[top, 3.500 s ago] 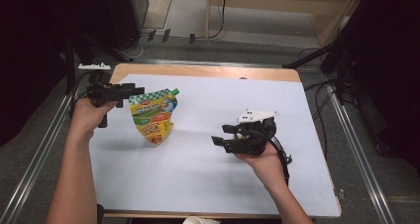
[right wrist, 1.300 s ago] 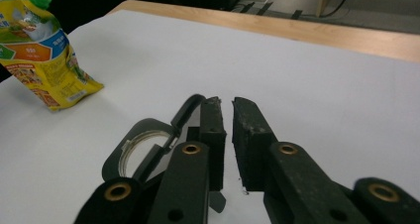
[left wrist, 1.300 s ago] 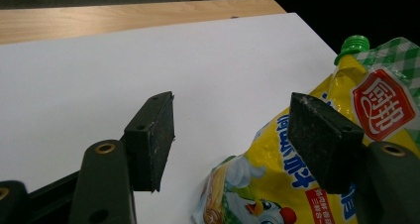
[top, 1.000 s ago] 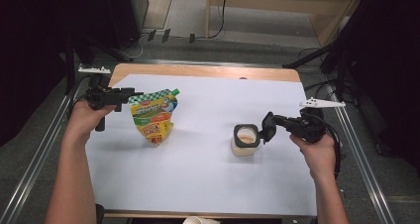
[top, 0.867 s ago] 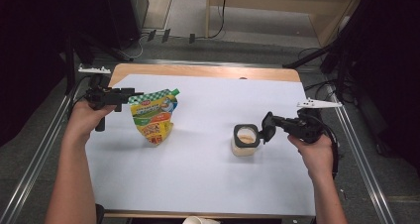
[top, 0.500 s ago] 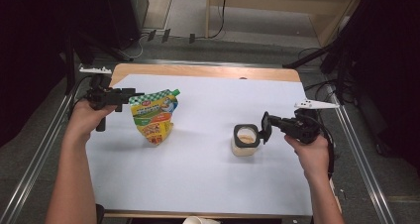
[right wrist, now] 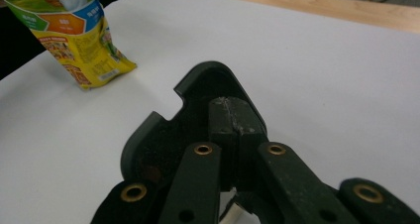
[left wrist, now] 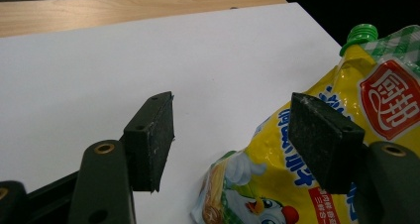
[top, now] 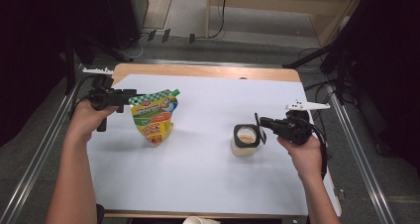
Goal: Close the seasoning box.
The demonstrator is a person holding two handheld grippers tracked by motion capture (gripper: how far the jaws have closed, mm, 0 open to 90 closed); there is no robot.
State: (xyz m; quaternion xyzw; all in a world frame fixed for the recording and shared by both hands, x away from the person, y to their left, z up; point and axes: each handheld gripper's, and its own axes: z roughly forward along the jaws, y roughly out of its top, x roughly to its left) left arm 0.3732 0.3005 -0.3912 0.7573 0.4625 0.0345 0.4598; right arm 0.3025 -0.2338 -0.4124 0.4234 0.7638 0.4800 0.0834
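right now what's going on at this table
A person works at a white-covered table with a hand-held gripper in each hand. The left hand-held gripper is open, its jaws apart beside a yellow-and-green printed spout pouch with a green screw cap that stands upright. The right hand-held gripper is shut on the black lid atop a small pale container of beige contents, which sits on the table to the right of the pouch.

A yellow-green printed spout pouch (top: pixel 153 116) stands left of centre; a small lidded plastic jar (top: pixel 245 140) sits right of centre, both on the white table sheet (top: pixel 203 174).
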